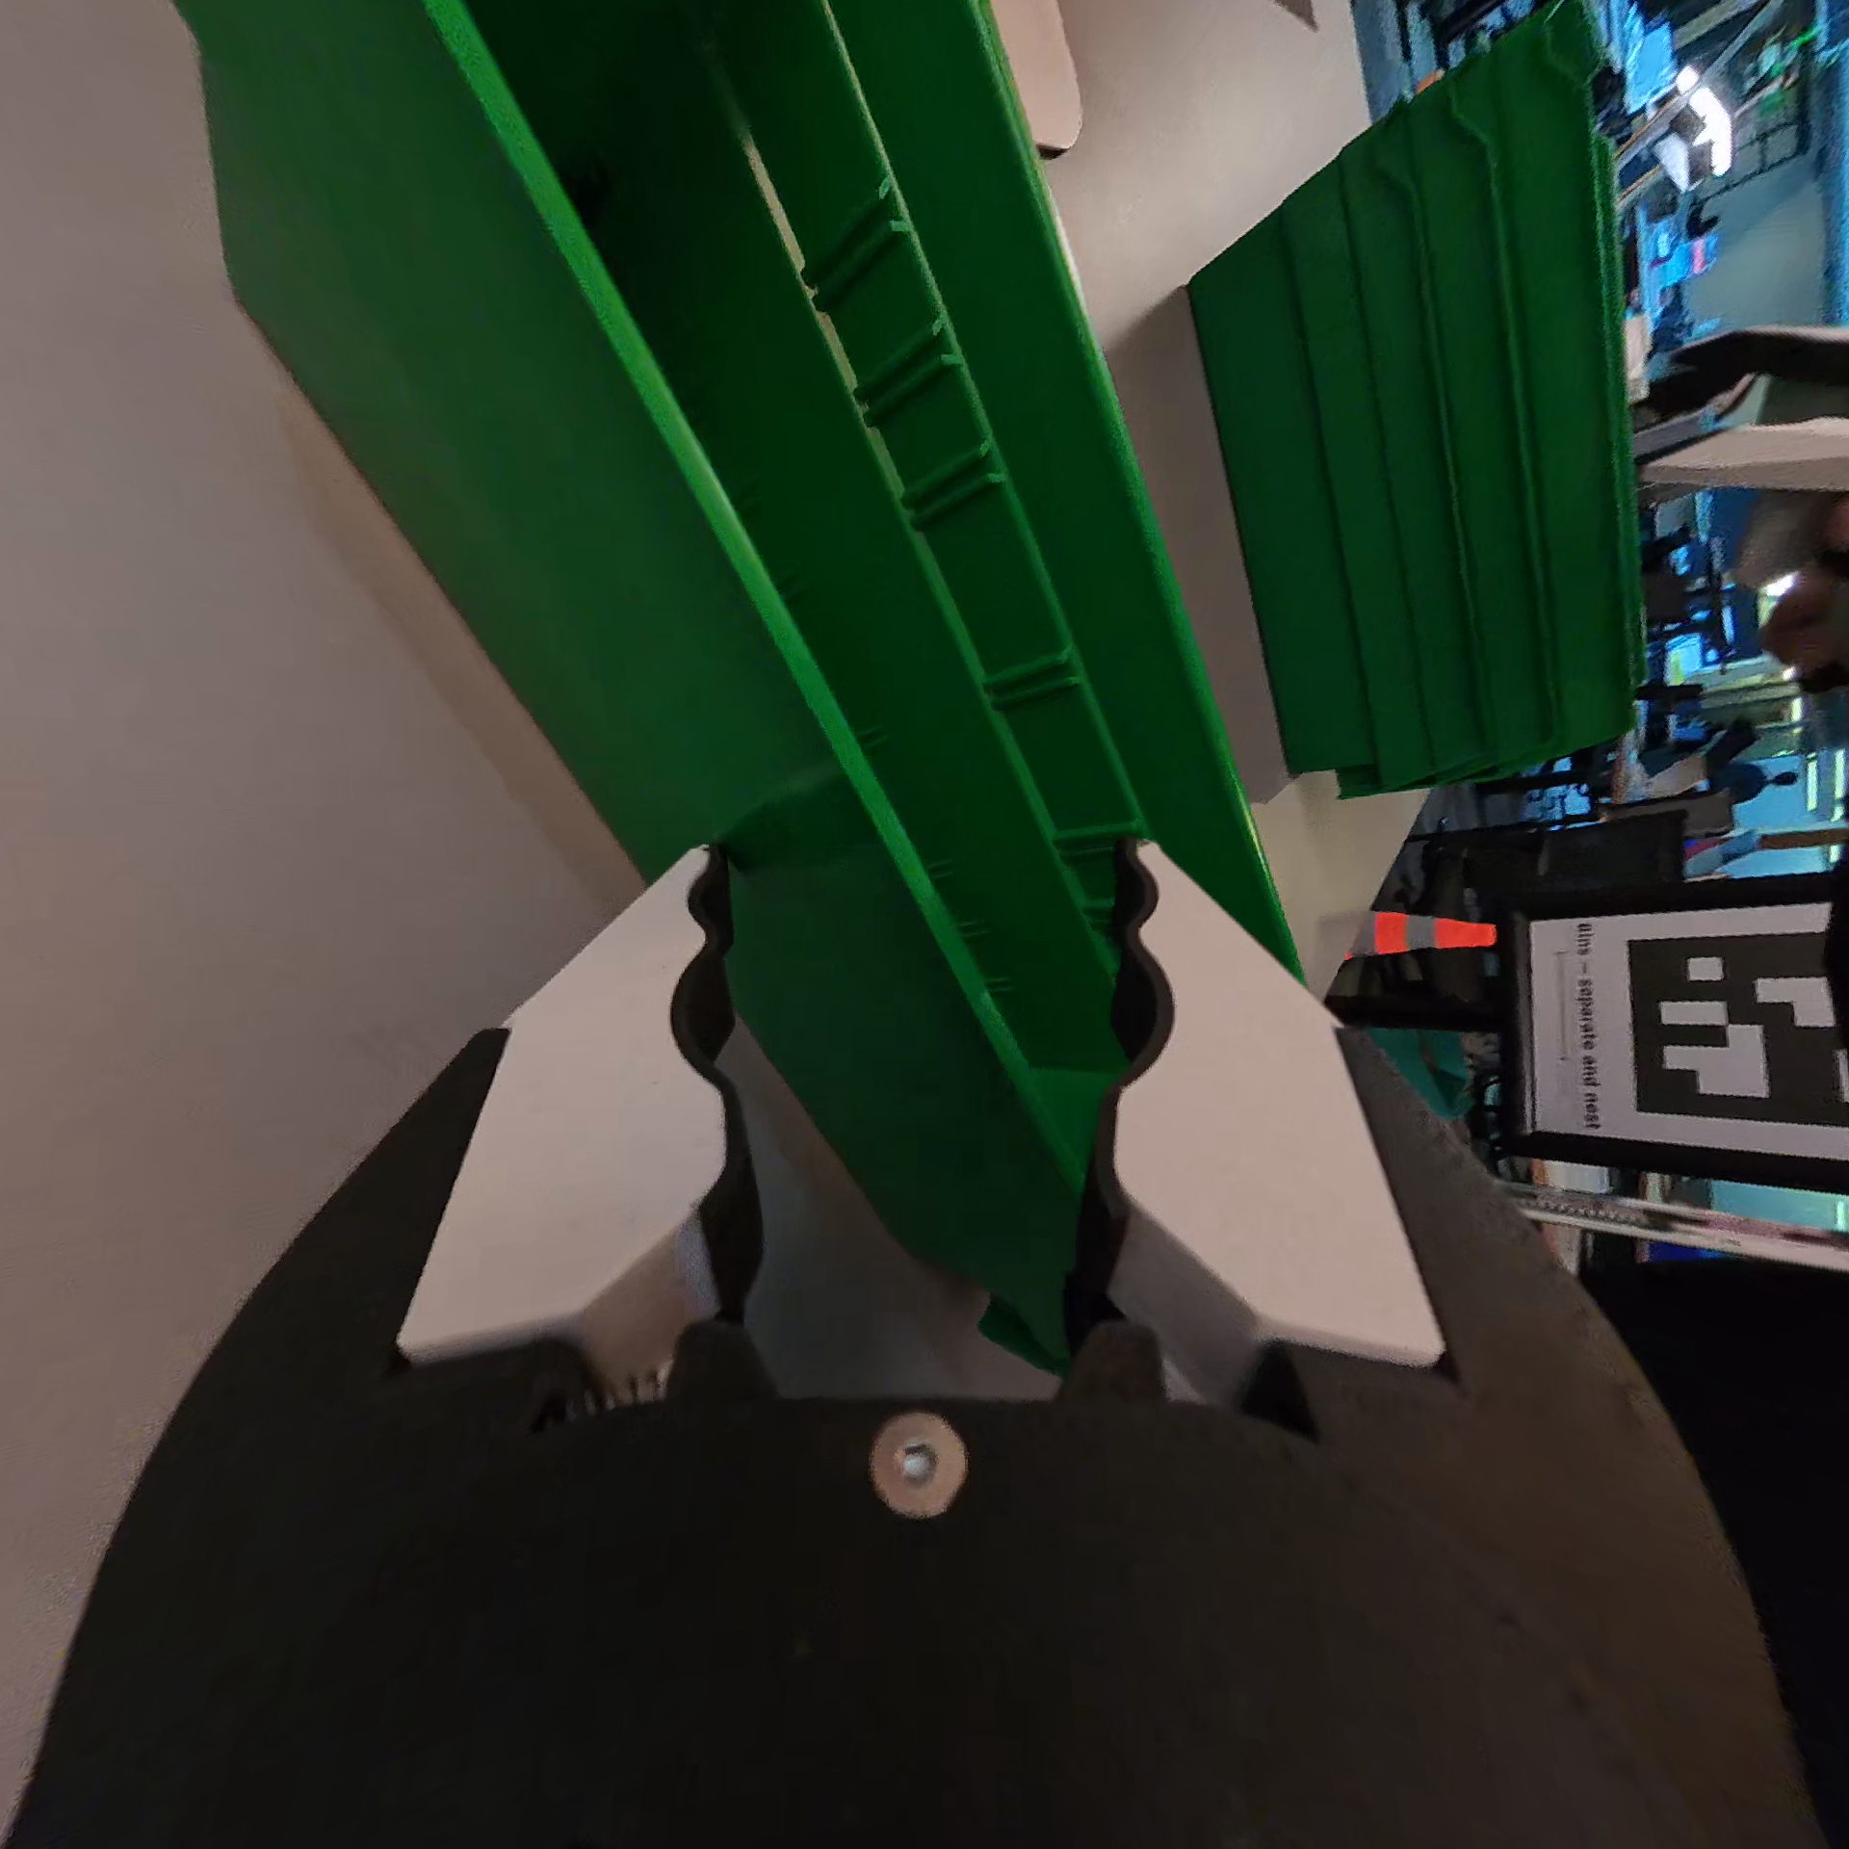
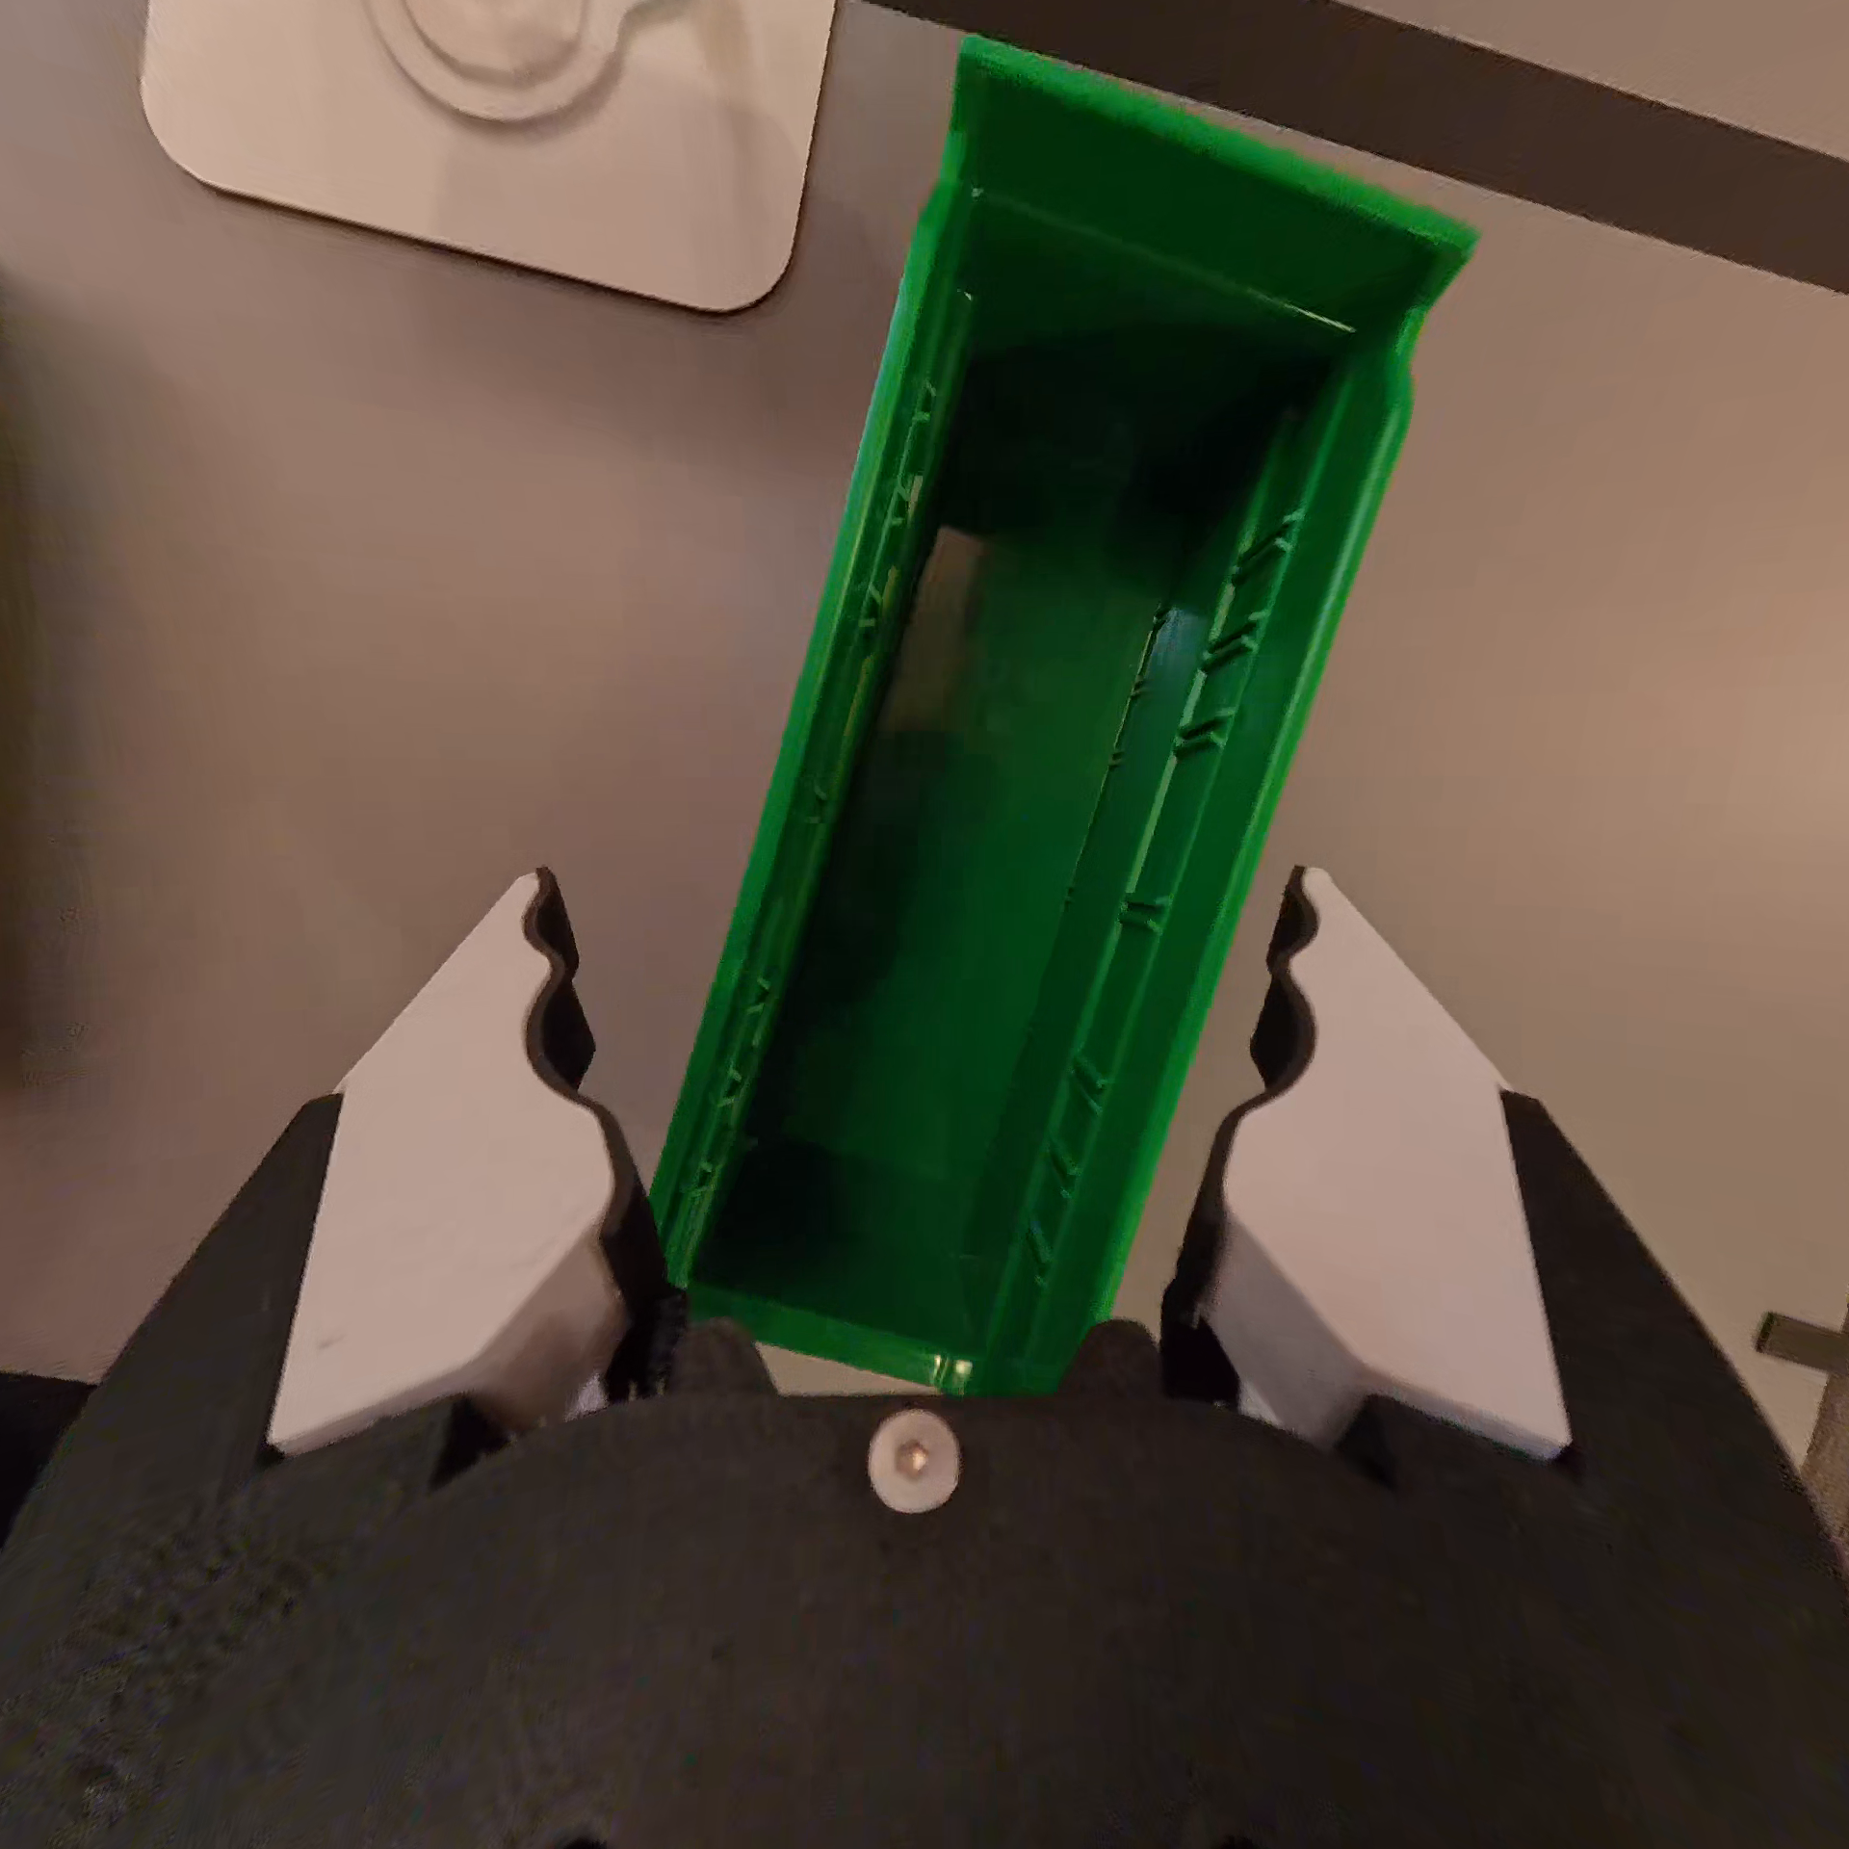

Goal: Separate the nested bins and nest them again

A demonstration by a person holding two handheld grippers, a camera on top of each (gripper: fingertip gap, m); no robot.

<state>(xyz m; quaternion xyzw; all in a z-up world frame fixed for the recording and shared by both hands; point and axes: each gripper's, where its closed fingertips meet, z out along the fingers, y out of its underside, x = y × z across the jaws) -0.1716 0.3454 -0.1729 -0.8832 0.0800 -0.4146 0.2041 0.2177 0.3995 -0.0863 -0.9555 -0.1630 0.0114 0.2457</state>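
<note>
Left wrist view: the left gripper (image 1: 920,870) pinches one long side wall of a narrow green bin (image 1: 700,450), probably to steady or lift it off the grey table (image 1: 120,700); its long axis runs away from the camera. The right gripper (image 2: 926,895) hangs spread wide over this bin (image 2: 1051,750), gripping nothing. Beyond the bin stands a nested green stack (image 1: 1421,470).

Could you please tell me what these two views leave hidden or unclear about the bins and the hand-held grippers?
- Left wrist view: the green bin runs off the top edge; its far end is unseen.
- Left wrist view: the left hand-held gripper straddles the bin's wall, but actual clamping is unclear.
- Left wrist view: the stack of bins is side-on, so the count is uncertain.
- Right wrist view: the open bin has its near end behind the right hand-held gripper.
</note>
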